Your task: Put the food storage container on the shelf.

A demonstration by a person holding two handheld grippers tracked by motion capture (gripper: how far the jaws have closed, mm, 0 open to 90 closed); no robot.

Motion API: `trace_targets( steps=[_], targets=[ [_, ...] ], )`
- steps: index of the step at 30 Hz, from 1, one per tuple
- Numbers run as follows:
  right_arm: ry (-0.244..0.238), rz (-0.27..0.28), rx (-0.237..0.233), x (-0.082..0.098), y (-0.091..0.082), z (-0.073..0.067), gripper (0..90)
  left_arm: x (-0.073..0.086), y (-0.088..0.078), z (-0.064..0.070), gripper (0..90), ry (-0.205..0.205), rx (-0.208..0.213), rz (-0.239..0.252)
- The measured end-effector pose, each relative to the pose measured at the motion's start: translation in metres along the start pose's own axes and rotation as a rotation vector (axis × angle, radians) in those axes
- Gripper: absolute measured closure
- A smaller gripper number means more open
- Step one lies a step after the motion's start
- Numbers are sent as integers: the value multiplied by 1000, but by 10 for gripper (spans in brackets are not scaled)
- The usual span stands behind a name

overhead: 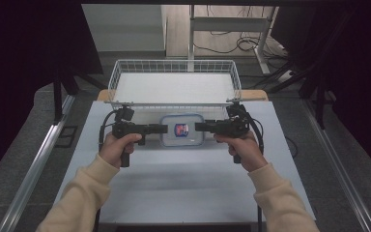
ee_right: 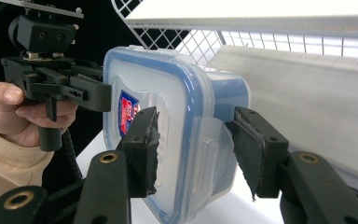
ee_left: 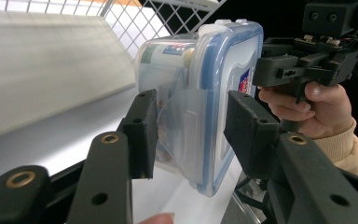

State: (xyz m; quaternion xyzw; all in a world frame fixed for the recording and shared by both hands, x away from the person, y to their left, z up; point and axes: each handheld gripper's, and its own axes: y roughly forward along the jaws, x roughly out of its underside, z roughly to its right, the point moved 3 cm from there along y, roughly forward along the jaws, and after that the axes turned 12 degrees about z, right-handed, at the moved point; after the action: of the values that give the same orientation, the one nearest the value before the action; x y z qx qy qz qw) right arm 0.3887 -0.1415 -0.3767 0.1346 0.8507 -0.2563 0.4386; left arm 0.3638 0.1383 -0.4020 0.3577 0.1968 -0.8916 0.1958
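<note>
You had the lidded plastic container (overhead: pixel 182 129) dead centre on the white worktop (overhead: pixel 174 183), just in front of the wire basket (overhead: pixel 174 79). Your left hand-held gripper (overhead: pixel 163 128) came at the container's left end, your right hand-held gripper (overhead: pixel 199 127) at its right end, the two facing each other across it. In the left gripper view the container (ee_left: pixel 200 107) sat between the parted jaws, one pad against its wall, the other jaw standing off the blue-rimmed lid, so nothing was clamped. In the right gripper view it was the same: the side latch (ee_right: pixel 209 144) lay in the gap, jaws spread to either side, one pad at the lid, not clenched. The red-and-blue label (ee_right: pixel 129 116) on the lid faced up, beside your left hand (ee_right: pixel 25 116).
</note>
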Motion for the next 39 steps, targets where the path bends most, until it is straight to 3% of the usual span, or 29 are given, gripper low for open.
trace_targets(
  steps=[24,39],
  targets=[
    [-90,-3,16,-68,28,-11,519,-62,-9,-8,545,46,-6,59],
    [-89,20,19,-103,40,1,519,-105,3,-16,542,62,-14,45]
  ],
)
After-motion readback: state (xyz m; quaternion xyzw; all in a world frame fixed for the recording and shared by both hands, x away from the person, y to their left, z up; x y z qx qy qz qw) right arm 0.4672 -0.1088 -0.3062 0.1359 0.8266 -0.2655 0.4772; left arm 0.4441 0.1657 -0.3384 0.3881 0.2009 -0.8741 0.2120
